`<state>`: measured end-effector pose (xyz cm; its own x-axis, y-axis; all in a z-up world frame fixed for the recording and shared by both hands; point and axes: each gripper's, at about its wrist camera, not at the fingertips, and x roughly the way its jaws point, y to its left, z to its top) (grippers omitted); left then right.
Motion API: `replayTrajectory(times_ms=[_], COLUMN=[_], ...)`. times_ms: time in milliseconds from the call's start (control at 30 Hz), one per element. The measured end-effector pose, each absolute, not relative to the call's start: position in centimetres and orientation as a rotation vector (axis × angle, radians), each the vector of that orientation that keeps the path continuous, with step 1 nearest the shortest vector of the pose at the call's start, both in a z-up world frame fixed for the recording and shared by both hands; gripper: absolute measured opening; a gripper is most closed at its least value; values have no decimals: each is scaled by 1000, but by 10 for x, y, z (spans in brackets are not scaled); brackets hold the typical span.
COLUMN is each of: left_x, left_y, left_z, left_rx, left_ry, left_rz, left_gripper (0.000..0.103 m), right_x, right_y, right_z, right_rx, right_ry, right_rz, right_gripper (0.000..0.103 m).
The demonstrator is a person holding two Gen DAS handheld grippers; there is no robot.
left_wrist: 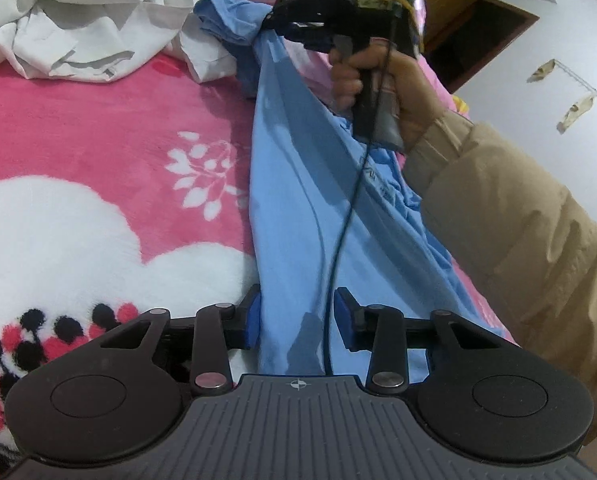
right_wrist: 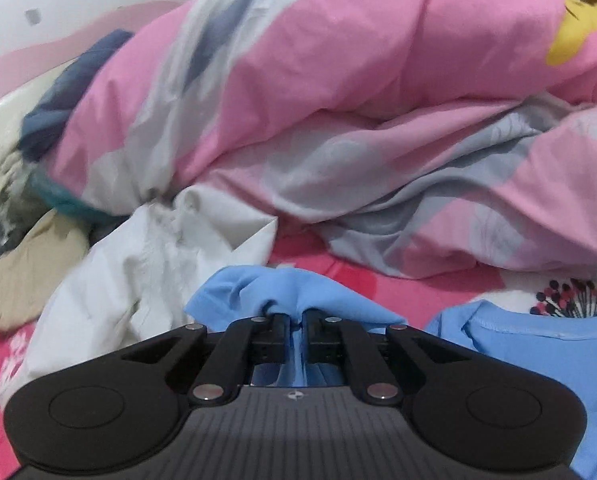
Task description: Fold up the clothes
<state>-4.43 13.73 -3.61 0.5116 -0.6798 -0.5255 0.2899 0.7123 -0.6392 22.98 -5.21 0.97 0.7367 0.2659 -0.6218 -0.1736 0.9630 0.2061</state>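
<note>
A light blue shirt (left_wrist: 298, 184) lies stretched along the pink blanket (left_wrist: 98, 128), from near my left gripper up to my right one. My left gripper (left_wrist: 298, 320) is low over the near end; its blue pads (left_wrist: 252, 320) stand apart with the cloth running flat between them, not pinched. My right gripper (left_wrist: 268, 20), held by a hand in a beige sleeve (left_wrist: 518, 240), is shut on the far bunched end. In the right wrist view its fingers (right_wrist: 296, 314) clamp a fold of the blue shirt (right_wrist: 282, 288), and more of the shirt shows at the right.
A crumpled white garment (left_wrist: 78, 20) lies at the far left, beside the shirt's bunched end (right_wrist: 138, 272). A pink and grey duvet (right_wrist: 338, 100) is heaped behind. A beige cloth (right_wrist: 30, 272) lies further left. A black cable (left_wrist: 338, 240) hangs over the shirt. A wooden cabinet (left_wrist: 478, 28) stands beyond the bed.
</note>
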Motion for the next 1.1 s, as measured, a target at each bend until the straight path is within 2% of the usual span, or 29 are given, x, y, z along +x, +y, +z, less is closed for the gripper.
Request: replayTrajectory(times_ms=[100,200,333,400,500,633,833,1100], left_x=[-44,-44,-41,-38,-36,-38,-35,-32], left_y=[135,134,139,141,142,144,146,148], left_z=[-36,-35,-37,-38,-39,-40,-43,-45], left_rx=[-511,-519,-553,-570,-580,-588,-587,-594], left_ry=[849,853,869,875,879,878,878,879], left_rz=[-610,-610,-608,-607,-605,-607,-619,-636], left_gripper=[37,36,36,36,37,37,37,36], right_x=[252,259,220,208,200,243,309,381], right_y=[-51,-54,-62,-44,-11,23,97,214], right_z=[-12,-25,8,15,14,-26,-40,-20], right_rx=[129,111,105,16,-133,-231,-316,-131], right_ry=[799,916,759,726,728,875,826,764], right_rz=[206,152,188,271,394,351,434,673], right_gripper=[8,16,18,18,15,14,6,5])
